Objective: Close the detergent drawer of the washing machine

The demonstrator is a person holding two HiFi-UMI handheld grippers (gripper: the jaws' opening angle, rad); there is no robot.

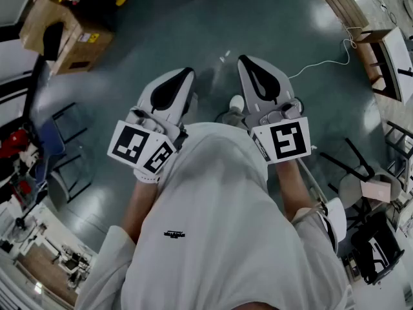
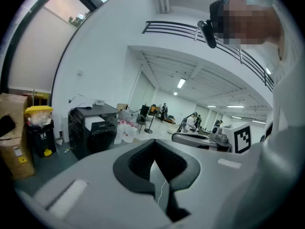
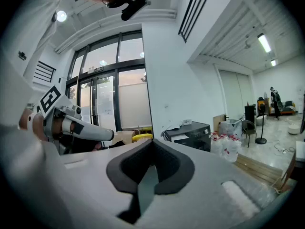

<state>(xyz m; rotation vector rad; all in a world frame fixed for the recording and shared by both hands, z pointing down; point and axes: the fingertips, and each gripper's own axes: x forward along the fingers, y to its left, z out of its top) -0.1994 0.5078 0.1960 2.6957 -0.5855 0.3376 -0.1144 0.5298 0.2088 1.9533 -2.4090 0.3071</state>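
Left gripper (image 1: 187,75) and right gripper (image 1: 245,62) are both closed and empty, side by side. Both sit well apart from the black washing machine (image 2: 93,128). A cardboard box (image 2: 12,132) stands left of it.

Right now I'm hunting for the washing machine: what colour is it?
The boxy front-loading washing machine is black; the left gripper view shows it best.
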